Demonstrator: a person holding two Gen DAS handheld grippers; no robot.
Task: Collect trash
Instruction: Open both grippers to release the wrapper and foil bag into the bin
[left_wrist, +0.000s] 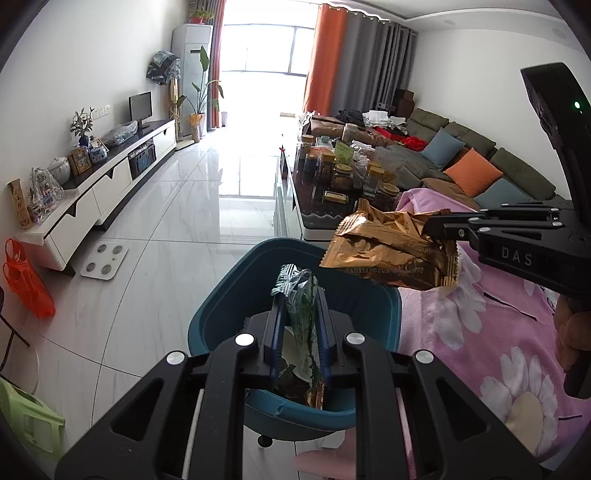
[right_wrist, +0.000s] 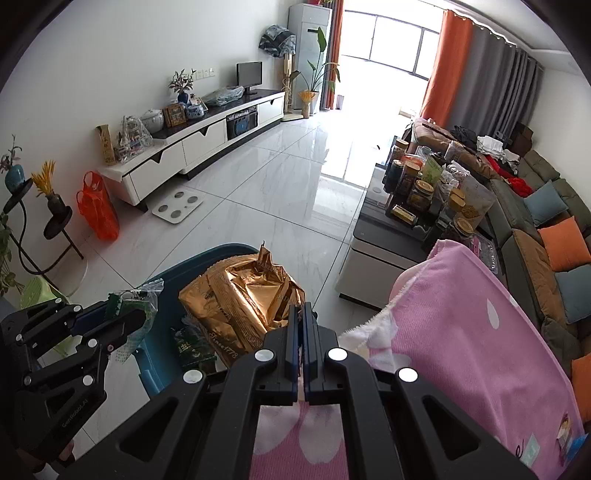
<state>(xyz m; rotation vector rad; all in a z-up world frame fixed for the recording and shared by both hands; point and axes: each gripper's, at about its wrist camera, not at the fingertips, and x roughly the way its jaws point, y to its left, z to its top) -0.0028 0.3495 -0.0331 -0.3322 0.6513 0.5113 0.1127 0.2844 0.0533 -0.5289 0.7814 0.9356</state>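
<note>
- Left gripper (left_wrist: 300, 325), nearest the lens, clamps a green wrapper (left_wrist: 301, 314) directly above the teal bin (left_wrist: 236, 280).
- Right gripper (right_wrist: 302, 314), closed tight, pinches a gold wrapper (right_wrist: 236, 306) by one edge, over the bin's rim.
- Both wrappers look light, thin, crinkly and slippery; a seam edge is probably the surest hold.
- Beside the bin: pink floral blanket (left_wrist: 480, 332); beyond it, glossy white tile floor (left_wrist: 177, 206).
</note>
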